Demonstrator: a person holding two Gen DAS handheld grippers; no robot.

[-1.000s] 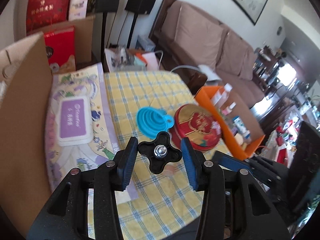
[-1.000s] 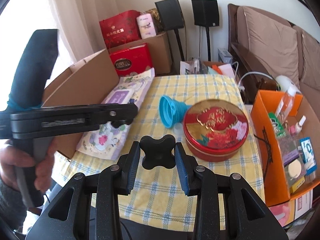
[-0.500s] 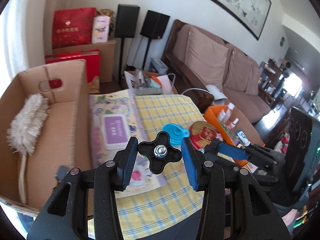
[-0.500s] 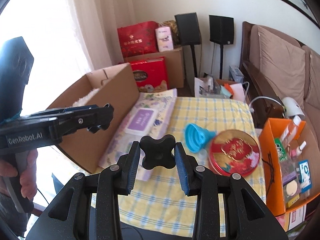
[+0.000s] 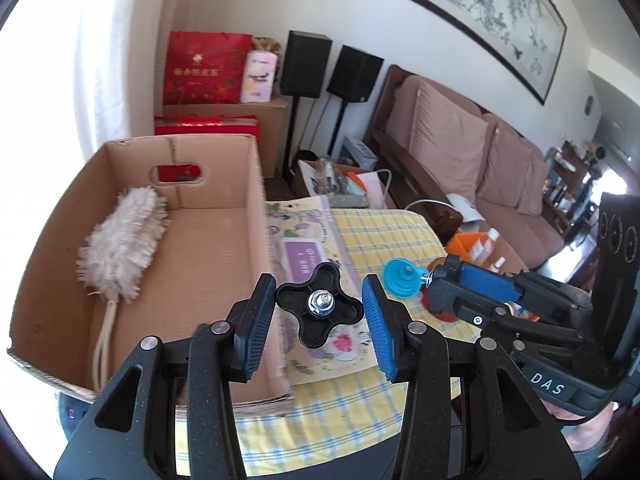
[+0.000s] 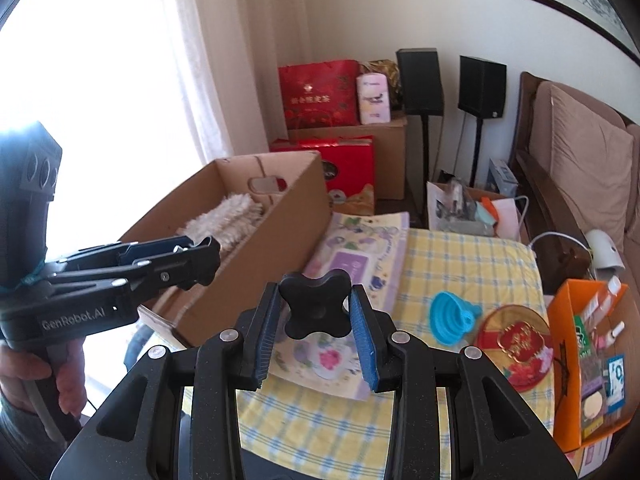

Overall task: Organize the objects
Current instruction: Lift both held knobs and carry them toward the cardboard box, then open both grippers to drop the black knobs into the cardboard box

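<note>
The blue funnel (image 6: 454, 318), the red tin (image 6: 514, 350) and the wipes pack (image 6: 354, 268) lie untouched on the checked surface (image 6: 460, 264). A second ago I was close over them; now both claws have pulled back and up, and the cardboard box (image 5: 132, 280) with the duster (image 5: 120, 248) has come into view. My left claw (image 5: 320, 316) and right claw (image 6: 318, 334) are partly open and hold nothing. I judge nothing is picked yet; this looks like a reset before choosing the next item.

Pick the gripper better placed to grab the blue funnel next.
Probably right: the right gripper sits open beside the blue funnel; the left gripper hangs over by the cardboard box, wipes pack between.
</note>
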